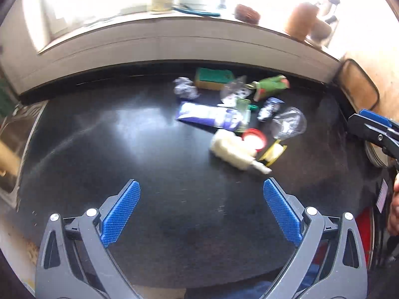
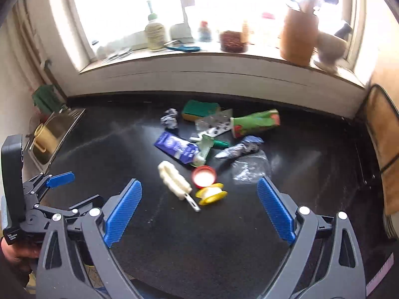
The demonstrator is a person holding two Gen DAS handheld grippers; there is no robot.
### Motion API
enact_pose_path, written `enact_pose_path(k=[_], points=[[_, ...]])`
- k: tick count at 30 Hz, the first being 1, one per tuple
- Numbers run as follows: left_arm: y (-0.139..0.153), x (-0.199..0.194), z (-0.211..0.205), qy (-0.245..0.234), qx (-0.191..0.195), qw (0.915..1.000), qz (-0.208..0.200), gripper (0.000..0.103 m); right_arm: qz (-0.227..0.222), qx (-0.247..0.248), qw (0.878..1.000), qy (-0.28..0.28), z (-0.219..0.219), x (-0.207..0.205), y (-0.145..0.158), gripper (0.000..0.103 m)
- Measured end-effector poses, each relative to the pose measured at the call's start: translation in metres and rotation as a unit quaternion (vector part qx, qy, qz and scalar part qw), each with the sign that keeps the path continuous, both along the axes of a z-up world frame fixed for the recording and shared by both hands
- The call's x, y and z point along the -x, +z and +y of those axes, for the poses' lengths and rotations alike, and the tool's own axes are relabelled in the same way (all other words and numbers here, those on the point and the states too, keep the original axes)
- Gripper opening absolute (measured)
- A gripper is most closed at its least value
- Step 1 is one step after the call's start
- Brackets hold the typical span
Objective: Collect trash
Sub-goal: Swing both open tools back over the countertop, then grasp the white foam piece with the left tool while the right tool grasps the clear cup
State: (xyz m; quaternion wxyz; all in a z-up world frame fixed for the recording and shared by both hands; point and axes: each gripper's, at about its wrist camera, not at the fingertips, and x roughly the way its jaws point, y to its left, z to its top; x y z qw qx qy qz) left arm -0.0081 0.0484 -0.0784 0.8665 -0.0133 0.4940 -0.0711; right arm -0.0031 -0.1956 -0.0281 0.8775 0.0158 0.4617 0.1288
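Your left gripper (image 1: 201, 189) hangs with its ribbed blue pads (image 1: 121, 211) spread wide and empty over the glossy black countertop (image 1: 99, 137); your right gripper (image 2: 199, 189) is just as wide, holding nothing. The trash lies in a loose cluster ahead of both, towards the back wall. From the left: a crumpled foil ball (image 2: 170, 120), a flattened purple tube (image 2: 175, 147), a bumpy cream foam piece (image 2: 173, 177) on a thin stick, a green-topped yellow sponge (image 2: 200, 109), a round red lid (image 2: 203, 176), a yellow tape spool (image 2: 210, 193), silvery blister packs (image 2: 217, 124), a green printed carton (image 2: 255, 122) lying on its side, and crinkled clear plastic (image 2: 250, 167).
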Motion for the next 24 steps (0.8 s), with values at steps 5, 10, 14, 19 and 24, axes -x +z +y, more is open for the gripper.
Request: enact_pose_path(k=[5,10,14,19,24], points=[[-0.014,-0.019,-0.037,-0.025,0.001,0.9994,0.023,0.096,0.024,-0.019,0.999,-0.029,-0.036,-0.003,-0.019,0.091],[-0.03,-0.042,-0.053,-0.009,0.006,0.9989,0.046,0.096,0.043,-0.016,0.999,-0.013,-0.039,-0.029,-0.043,0.091],[-0.053,-0.066,-0.056,0.027,0.011,0.9976,0.063,0.096,0.072,-0.026,0.997,0.008,-0.049,-0.064,-0.078,0.091],[-0.088,-0.1,-0.056,0.084,0.026,0.992,0.09,0.096,0.1,-0.01,0.995,0.027,-0.05,-0.106,-0.121,0.09],[-0.111,-0.12,-0.055,0.111,0.022,0.9881,0.104,0.096,0.13,-0.006,0.99,0.048,-0.05,-0.137,-0.152,0.081]])
